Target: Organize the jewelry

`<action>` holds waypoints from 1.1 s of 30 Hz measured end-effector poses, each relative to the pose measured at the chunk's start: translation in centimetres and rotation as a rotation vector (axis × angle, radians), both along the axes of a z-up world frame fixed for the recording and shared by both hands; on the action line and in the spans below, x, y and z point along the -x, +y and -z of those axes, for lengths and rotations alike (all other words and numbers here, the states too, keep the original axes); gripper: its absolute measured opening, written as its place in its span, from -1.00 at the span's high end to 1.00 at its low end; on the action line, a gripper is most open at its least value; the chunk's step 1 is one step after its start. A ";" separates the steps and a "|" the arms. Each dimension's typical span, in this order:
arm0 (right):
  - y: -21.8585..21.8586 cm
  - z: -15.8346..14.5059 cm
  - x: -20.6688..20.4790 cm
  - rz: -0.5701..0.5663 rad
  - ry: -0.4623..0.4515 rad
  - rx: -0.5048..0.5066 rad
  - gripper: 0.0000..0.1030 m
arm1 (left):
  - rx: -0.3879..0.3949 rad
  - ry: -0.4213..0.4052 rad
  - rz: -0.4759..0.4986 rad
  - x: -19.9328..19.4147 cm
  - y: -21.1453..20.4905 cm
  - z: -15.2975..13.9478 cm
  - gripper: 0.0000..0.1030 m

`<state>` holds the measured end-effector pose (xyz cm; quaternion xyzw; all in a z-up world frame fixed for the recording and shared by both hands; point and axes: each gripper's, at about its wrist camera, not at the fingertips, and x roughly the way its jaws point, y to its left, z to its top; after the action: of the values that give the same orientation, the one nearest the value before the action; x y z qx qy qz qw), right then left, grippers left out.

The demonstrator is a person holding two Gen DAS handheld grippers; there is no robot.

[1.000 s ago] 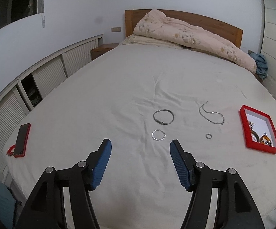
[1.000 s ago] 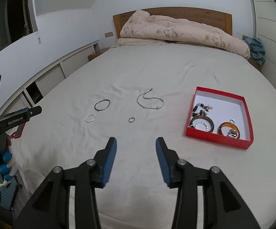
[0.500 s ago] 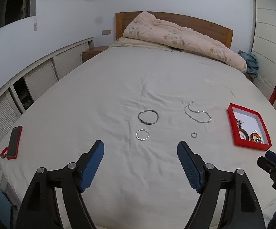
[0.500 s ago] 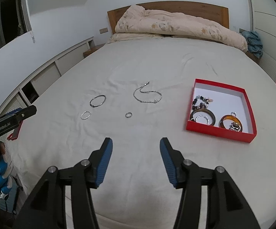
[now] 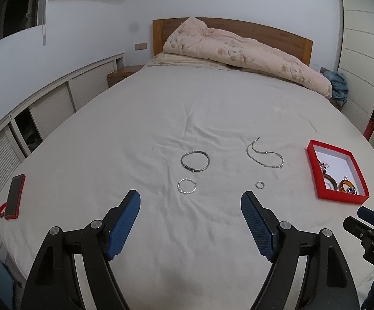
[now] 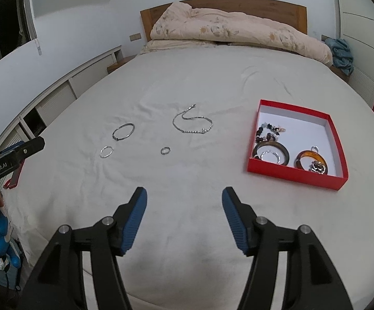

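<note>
Claws first: my left claw (image 5: 190, 228) is spread wide and empty, my right claw (image 6: 184, 222) is empty too, jaws opening. Four pieces left on the bed (image 6: 187, 82): small hoop (image 5: 186, 186), ring (image 6: 165, 150), bangle (image 5: 195, 161), chain (image 6: 192, 124). Several pieces already in the one red box (image 6: 296, 174), so roughly halfway I'd guess.

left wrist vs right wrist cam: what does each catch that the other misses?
Left wrist only: the whole phone in its red case at the bed's left edge, and the left gripper, empty.

Right wrist only: a clear look into the red box: beaded bracelet, dark bangle, amber bangle. Right gripper jaws are opening, nothing between them.

Both: large silver bangle, small hoop, ring, chain necklace, red box.
</note>
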<state>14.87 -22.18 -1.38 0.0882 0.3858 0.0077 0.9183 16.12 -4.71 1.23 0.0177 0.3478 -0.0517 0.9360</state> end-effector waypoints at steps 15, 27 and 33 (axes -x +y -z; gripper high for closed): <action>0.2 1.6 -0.5 0.004 0.023 0.015 -0.18 | -0.027 0.002 -0.001 -0.5 -0.8 1.2 -0.55; 0.5 2.5 -1.1 -0.002 0.014 0.021 -0.22 | -0.048 0.055 0.014 -1.3 -0.8 3.0 -0.55; 1.0 3.5 -1.7 -0.018 0.047 0.015 -0.28 | -0.051 0.107 0.027 -1.8 -0.6 4.5 -0.56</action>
<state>16.57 -21.15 -4.93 0.0781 0.4083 0.0112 0.9095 17.88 -5.30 -3.26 0.0438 0.3982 -0.0564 0.9145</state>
